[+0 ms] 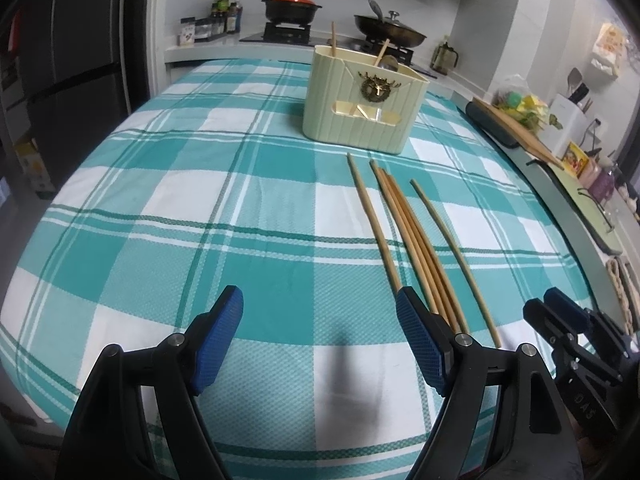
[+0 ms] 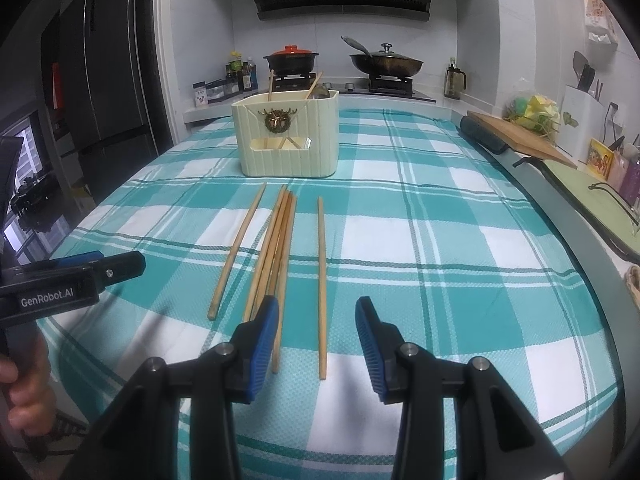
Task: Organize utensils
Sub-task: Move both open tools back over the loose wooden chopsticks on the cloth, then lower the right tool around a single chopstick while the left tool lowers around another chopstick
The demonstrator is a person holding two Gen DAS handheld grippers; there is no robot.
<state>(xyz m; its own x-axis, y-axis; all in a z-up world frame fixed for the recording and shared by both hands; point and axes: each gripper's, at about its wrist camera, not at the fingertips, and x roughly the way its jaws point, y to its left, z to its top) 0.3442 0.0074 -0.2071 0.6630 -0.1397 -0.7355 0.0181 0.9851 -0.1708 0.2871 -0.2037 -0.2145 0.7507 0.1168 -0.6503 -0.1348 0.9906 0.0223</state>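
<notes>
Checked tablecloth (image 1: 256, 184) under gaping, empty left tongs (image 1: 320, 340), right tongs (image 2: 316, 344)

chopstick (image 1: 436, 292) ends hidden behind left gripper (image 1: 320, 344), perhaps

Six loose chopsticks (image 2: 276, 248) lie ahead of the tongs (four bunched together), one cream holder (image 2: 288, 140) beyond, two pots (image 2: 386, 62).

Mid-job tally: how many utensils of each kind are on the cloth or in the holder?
Chopsticks on cloth: 6 (the middle bunch looks like 4)
Chopsticks in holder: 2
Spoon in holder: 1
Holder: 1
Total: 10
</notes>
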